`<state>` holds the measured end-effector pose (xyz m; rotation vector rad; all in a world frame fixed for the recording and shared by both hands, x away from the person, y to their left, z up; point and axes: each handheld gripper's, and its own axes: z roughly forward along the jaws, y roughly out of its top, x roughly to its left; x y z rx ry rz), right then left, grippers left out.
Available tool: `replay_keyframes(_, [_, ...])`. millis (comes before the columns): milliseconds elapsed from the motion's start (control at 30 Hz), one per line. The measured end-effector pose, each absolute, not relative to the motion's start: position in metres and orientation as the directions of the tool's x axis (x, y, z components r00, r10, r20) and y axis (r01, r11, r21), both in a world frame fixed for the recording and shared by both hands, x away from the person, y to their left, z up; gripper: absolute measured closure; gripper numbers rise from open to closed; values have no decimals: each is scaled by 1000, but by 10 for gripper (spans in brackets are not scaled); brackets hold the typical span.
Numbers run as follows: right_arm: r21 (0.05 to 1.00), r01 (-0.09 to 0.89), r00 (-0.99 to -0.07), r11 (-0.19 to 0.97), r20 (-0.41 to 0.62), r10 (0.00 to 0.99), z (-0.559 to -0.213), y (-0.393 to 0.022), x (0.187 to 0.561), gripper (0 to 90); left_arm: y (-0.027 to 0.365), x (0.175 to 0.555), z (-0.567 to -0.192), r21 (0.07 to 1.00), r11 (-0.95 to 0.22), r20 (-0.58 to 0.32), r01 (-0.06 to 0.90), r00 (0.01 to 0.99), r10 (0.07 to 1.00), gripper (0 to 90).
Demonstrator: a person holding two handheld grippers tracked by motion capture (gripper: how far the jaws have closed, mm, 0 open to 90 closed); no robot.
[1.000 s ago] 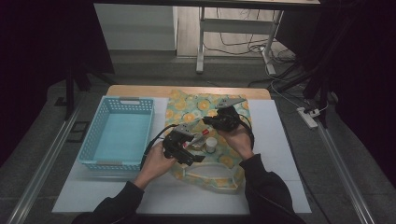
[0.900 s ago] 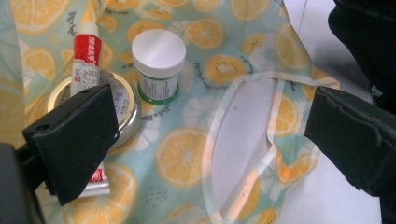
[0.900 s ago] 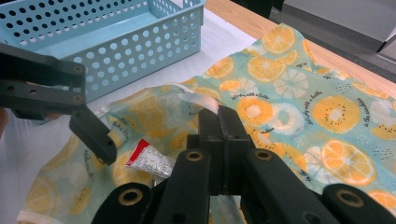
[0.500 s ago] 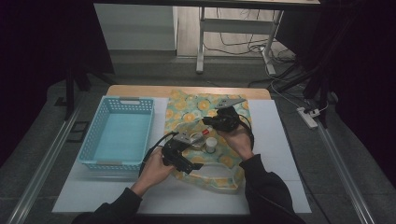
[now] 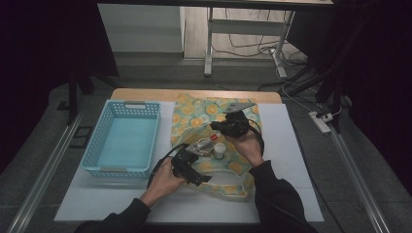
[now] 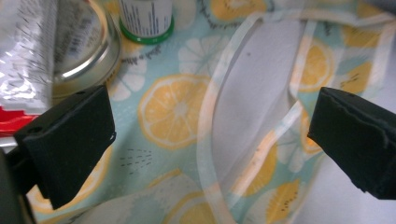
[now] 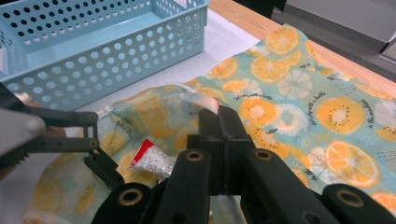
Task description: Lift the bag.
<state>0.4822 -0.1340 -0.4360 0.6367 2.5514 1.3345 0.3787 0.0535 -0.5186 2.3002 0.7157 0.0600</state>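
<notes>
table (image 5: 291, 194) with white cover; blue basket (image 5: 124, 138) at left, sitting empty. citrus-print bag (image 5: 194, 114) lies flat just right of it. right gripper (image 5: 216, 127) jaws pinched together on the bag's translucent strap/edge (image 7: 198, 100), lifting it over the bag's middle. left gripper (image 5: 182, 151) jaws wide, nothing between them, low over the bag's near handle loop (image 6: 219, 140). in the bag opening: tube (image 7: 152, 158), tin (image 6: 86, 44), small green-based bottle (image 6: 145, 18).

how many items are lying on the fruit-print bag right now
3 show: a red-capped tube by the left hand-held gripper, a round metal-lidded jar beside it, and a small white bottle near the right hand. Others may be hidden under the hands.
</notes>
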Motion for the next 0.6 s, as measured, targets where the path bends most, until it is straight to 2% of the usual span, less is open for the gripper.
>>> replay_keyframes(300, [815,286,-890,504,31,455,-437,-134,482,900,51,383,-531,624,-618,-126,479,841,526,11])
replay_keyframes(467, [815,286,-890,504,32,454,-437,-133,482,899,50,384,-536,606,-642,-81,470,839,537,26])
replay_keyframes(600, [815,286,-890,505,31,454,-437,-134,482,899,50,383,-536,600,-661,-41,451,843,537,73])
